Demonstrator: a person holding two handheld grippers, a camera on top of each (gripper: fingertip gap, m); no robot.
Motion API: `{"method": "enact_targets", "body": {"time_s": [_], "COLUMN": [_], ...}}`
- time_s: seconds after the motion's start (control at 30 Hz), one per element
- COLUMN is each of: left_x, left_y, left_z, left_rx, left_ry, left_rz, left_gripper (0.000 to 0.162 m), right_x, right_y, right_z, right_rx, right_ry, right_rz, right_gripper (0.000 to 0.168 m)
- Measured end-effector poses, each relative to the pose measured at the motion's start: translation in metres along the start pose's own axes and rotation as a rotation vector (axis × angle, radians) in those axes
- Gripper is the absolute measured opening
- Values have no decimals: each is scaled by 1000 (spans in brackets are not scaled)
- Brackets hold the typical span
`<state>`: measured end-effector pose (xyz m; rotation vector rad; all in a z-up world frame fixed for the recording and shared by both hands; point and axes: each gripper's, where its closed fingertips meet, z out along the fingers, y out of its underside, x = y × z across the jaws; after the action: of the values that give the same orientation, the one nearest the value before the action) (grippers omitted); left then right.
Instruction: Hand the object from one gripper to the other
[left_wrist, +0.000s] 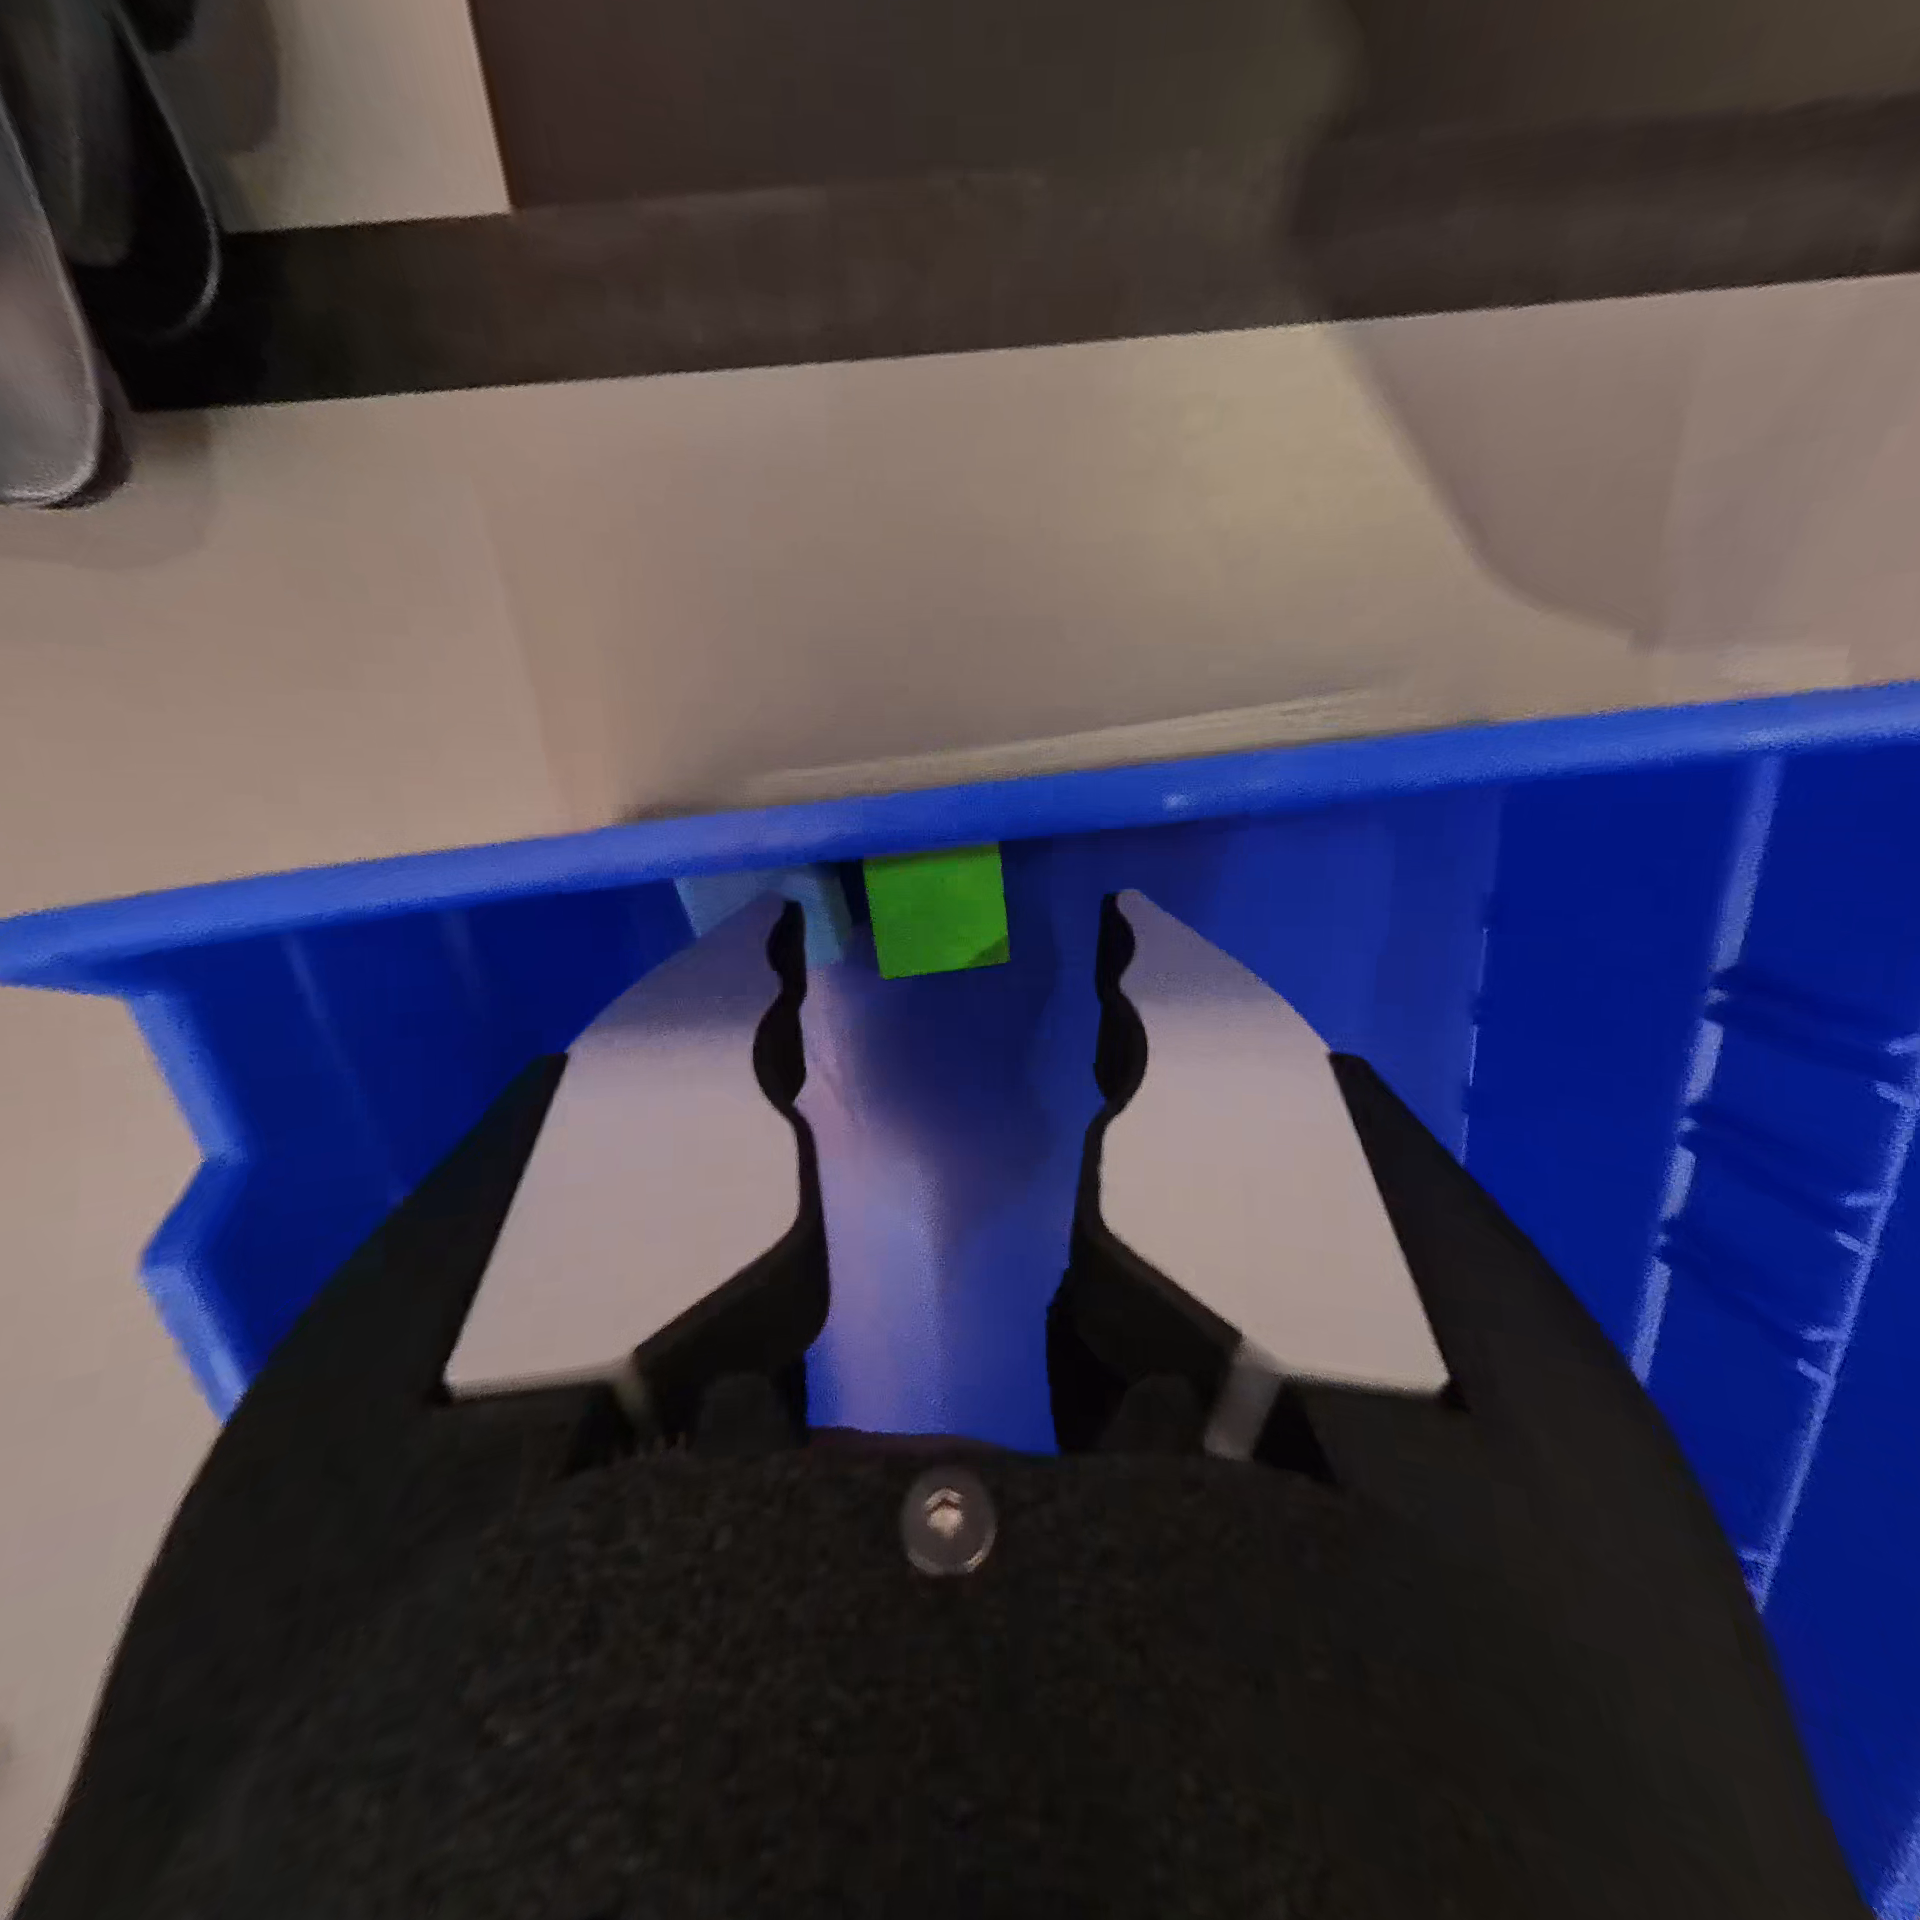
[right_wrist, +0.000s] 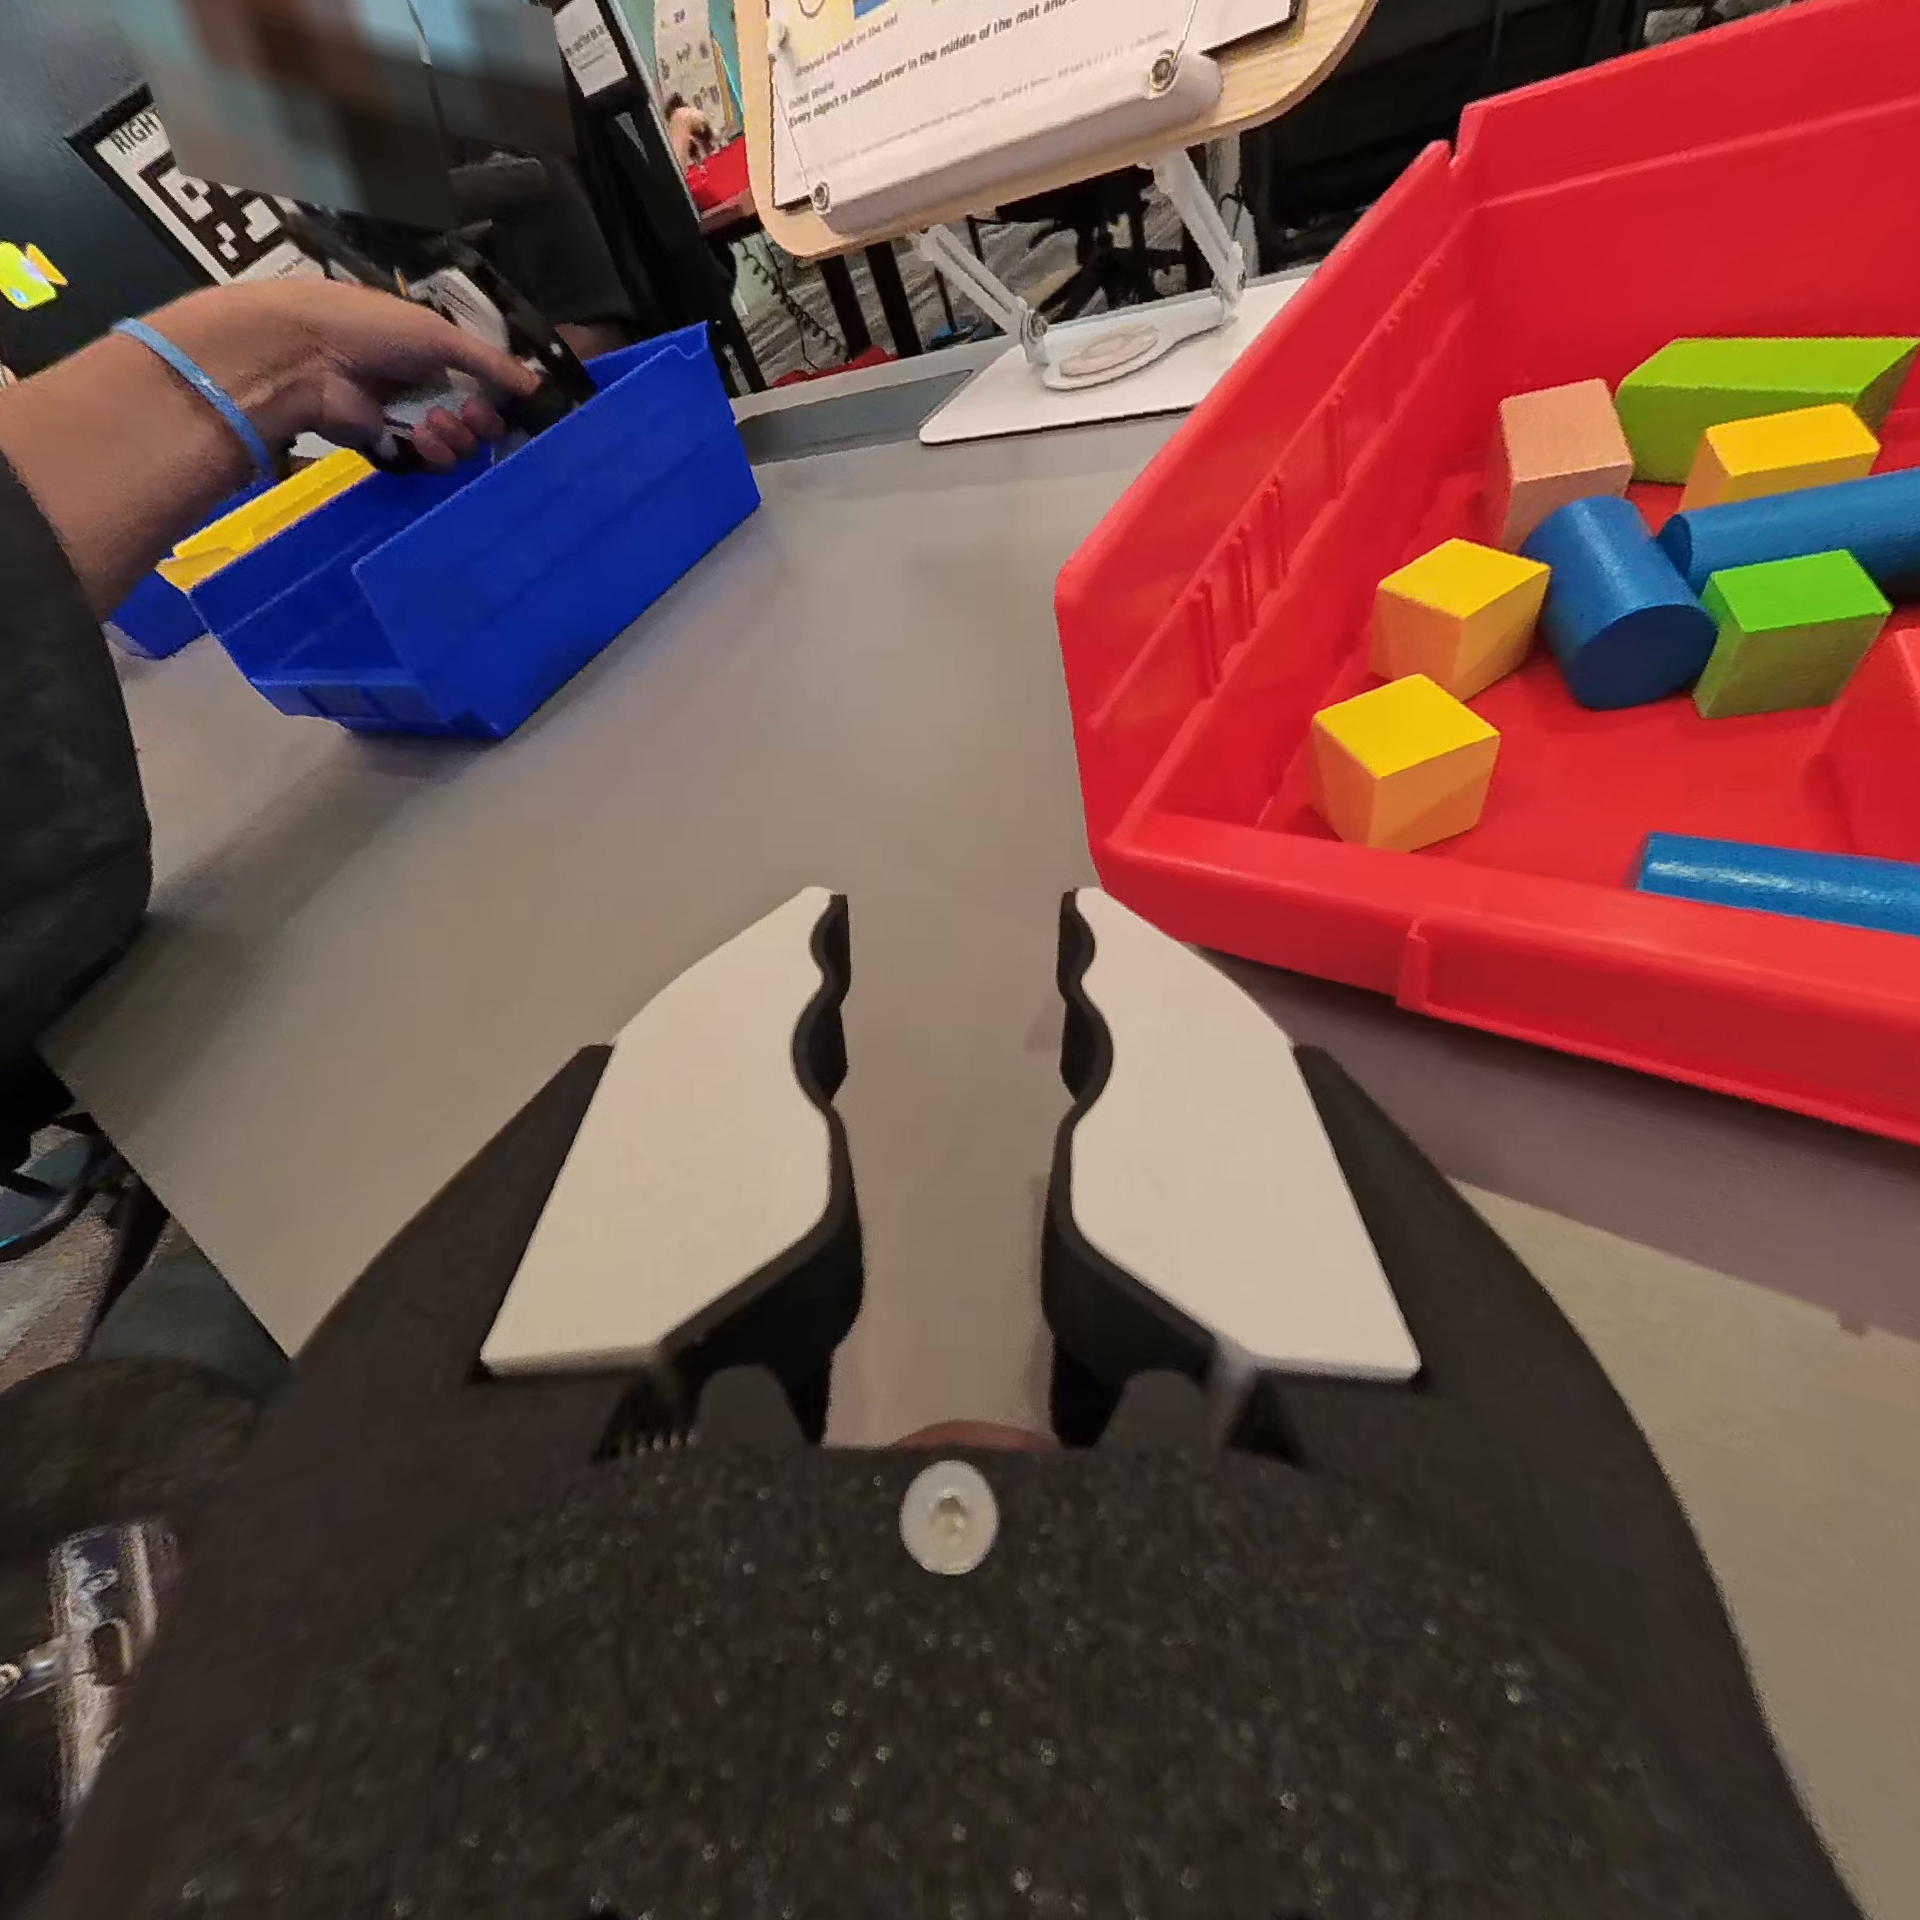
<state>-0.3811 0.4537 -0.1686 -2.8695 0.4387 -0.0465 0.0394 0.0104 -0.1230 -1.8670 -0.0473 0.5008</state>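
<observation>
Grey tabletop (right_wrist: 644, 914). Left gripper (left_wrist: 951, 914), jaws apart and empty, reaches into the blue bin (left_wrist: 1558, 1039); a green block (left_wrist: 935, 912) lies just beyond its tips. Right wrist view alone shows the right gripper (right_wrist: 954, 914), parted and empty, the red bin (right_wrist: 1247, 582) of blocks at its right and a document stand (right_wrist: 1039, 104) beyond.

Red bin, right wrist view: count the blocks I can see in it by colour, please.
Red bin, blocks in view (the frame crops the bin's right side):
Yellow: 3
Blue: 3
Green: 2
Plain wood: 1
Total: 9
</observation>
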Motion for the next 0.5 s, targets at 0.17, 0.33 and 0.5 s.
{"method": "enact_targets", "body": {"time_s": [0.17,0.33,0.5], "left_x": [2,4,7], "left_y": [-1,1,2], "left_z": [3,4,8], "left_rx": [-20,-42,-56], "left_ry": [-43,-100,-95], "left_rz": [26,46,38], "left_gripper": [48,48,48], "right_x": [0,-3,-1], "right_y": [1,3,4], "right_z": [2,2,0], "right_rx": [-9,-23,-26], "right_ry": [-14,-25,-22], "right_rz": [23,14,4], "right_gripper": [38,38,38]}}
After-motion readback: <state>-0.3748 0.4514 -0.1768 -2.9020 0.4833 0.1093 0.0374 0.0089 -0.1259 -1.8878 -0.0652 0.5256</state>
